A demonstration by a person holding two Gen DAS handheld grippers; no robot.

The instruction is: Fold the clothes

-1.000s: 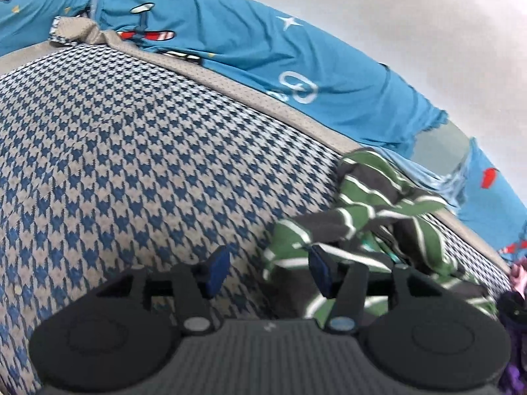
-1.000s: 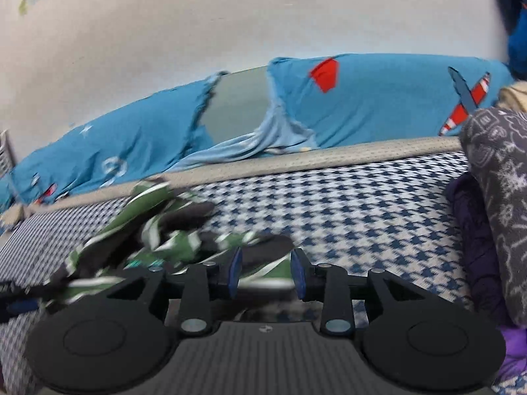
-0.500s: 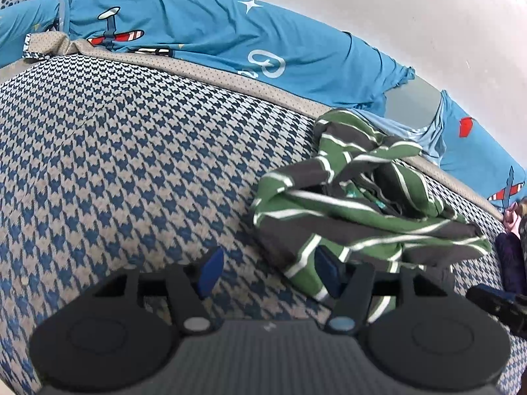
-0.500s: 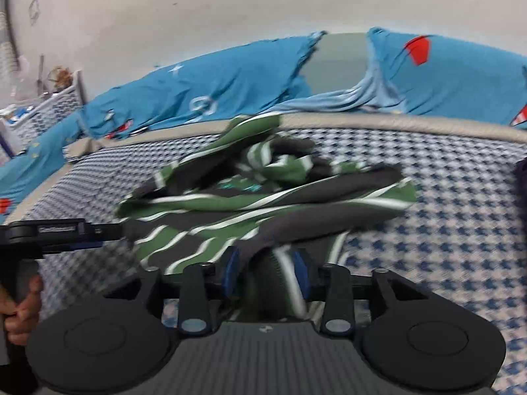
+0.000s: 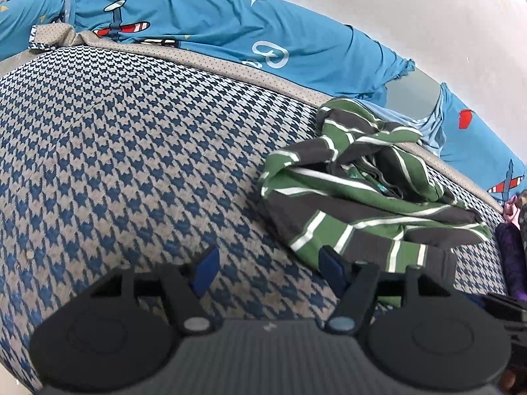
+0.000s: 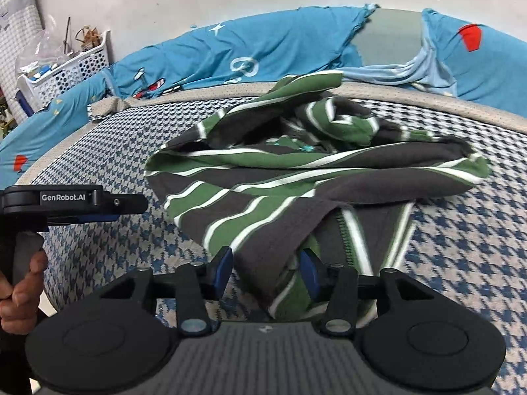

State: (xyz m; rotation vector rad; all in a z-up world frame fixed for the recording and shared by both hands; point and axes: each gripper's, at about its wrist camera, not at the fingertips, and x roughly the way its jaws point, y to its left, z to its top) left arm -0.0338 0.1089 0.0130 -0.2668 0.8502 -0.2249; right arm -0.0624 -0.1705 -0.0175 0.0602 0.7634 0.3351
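At the far left of the right wrist view a white perforated plastic basket [image 6: 67, 75] stands beyond the bed, stuffed with clutter, and below it a bare hand [image 6: 19, 299] grips the grey handle of the left tongs [image 6: 98, 212], a matte black tool seen side-on over the left part of the mattress. The mattress [image 5: 115, 151] is covered in a coarse woven houndstooth of blue and beige, edged along its far side by a plain beige dotted band, and it bulges into a dome under the fisheye lens. Behind that far edge lies smooth blue bedding [image 5: 204, 26] printed with aeroplanes, stars and red patches, rumpled against a pale wall. In the left wrist view the left tongs [image 5: 266, 271] have blue pads set well apart and are opening, with only houndstooth between them; the right pad sits just beside the near hem of the shirt. The striped shirt [image 6: 296, 171], soft knit in dark grey and green bands with thin white lines, lies crumpled in a loose heap near the far edge of the mattress, right of centre, its folds overlapping and a serged seam showing. The right tongs [image 6: 266, 271] are closing, a hanging fold of that shirt's near hem between the blue pads, which press its sides.
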